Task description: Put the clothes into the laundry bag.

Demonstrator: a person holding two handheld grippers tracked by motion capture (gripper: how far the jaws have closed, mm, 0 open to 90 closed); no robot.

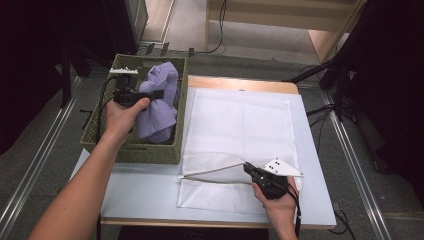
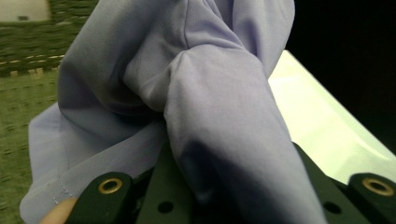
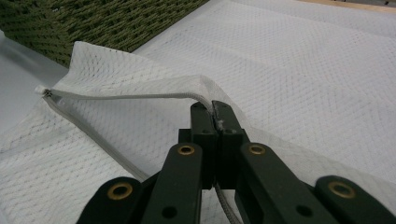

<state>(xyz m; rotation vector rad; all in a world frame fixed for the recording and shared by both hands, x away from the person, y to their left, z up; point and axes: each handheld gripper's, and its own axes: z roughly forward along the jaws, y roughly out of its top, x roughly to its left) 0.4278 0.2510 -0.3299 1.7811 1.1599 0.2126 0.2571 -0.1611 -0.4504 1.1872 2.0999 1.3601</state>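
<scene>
Lavender cloth garment [image 1: 159, 102] hangs bunched from my left gripper [image 1: 150, 95], clamped on it above the green woven basket [image 1: 150, 152] at the desk's left edge, while my right gripper [image 1: 248, 168] pinches the white mesh laundry bag's [image 1: 240, 120] zipper edge, propping its mouth open to receive it.

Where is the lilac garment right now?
In the high view, the lilac garment is at the left, in the green woven basket, gripped by the left tongs, beside the white mesh bag.

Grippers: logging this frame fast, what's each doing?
Left gripper: shut on the purple cloth.
Right gripper: shut on the mesh bag edge.
</scene>
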